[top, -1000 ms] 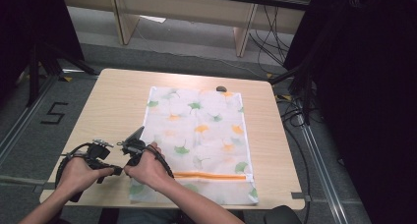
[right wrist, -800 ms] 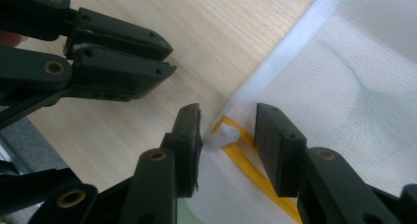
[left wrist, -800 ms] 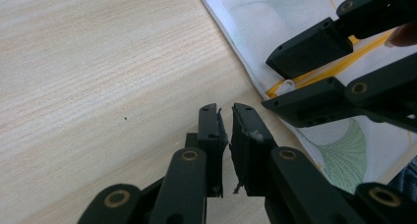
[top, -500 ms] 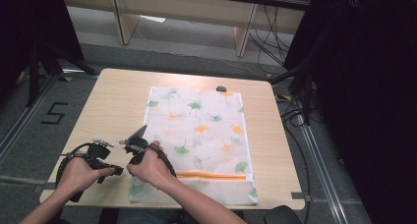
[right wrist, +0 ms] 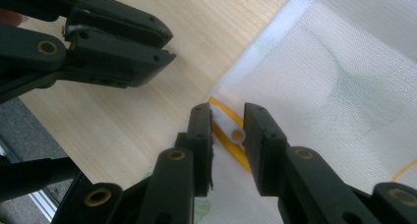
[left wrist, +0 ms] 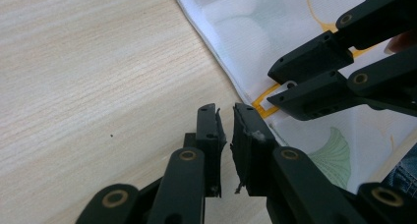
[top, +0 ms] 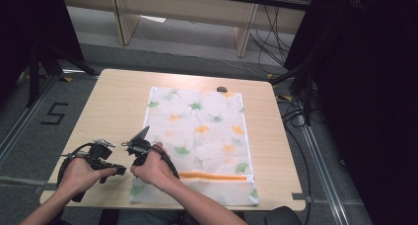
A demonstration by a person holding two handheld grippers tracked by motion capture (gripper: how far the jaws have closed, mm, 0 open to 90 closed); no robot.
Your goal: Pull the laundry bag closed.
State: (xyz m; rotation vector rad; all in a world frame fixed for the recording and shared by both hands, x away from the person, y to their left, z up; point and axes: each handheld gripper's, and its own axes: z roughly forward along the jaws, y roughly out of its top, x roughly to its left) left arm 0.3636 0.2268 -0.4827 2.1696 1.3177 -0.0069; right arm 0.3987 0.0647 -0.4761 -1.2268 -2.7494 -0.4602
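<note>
At the near edge of the bench (top: 113, 96), the person's left hand (top: 79, 174) holds the left gripper (left wrist: 226, 135) low over bare wood, just off the left hem of a white mesh laundry bag (top: 207, 131) printed with green and orange leaves; its fingers (left wrist: 209, 135) stand narrow, a slim gap between them, with nothing held. Just beside it, the right hand (top: 153, 169) rests on the bag's near left corner and tips the right gripper (right wrist: 227, 135) down at the hem. In the right gripper view its fingers (right wrist: 260, 140) are narrowly parted on either side of the small white zipper pull (right wrist: 237, 134) at the end of the orange zipper (top: 217, 176); whether they touch the pull cannot be told. The two grippers lie close together, tips nearly meeting. The bag lies flat and spread out on the bench, its zipper running across near the person; what is inside cannot be told. At the bag's far edge sits a small dark object (top: 222, 89).
</note>
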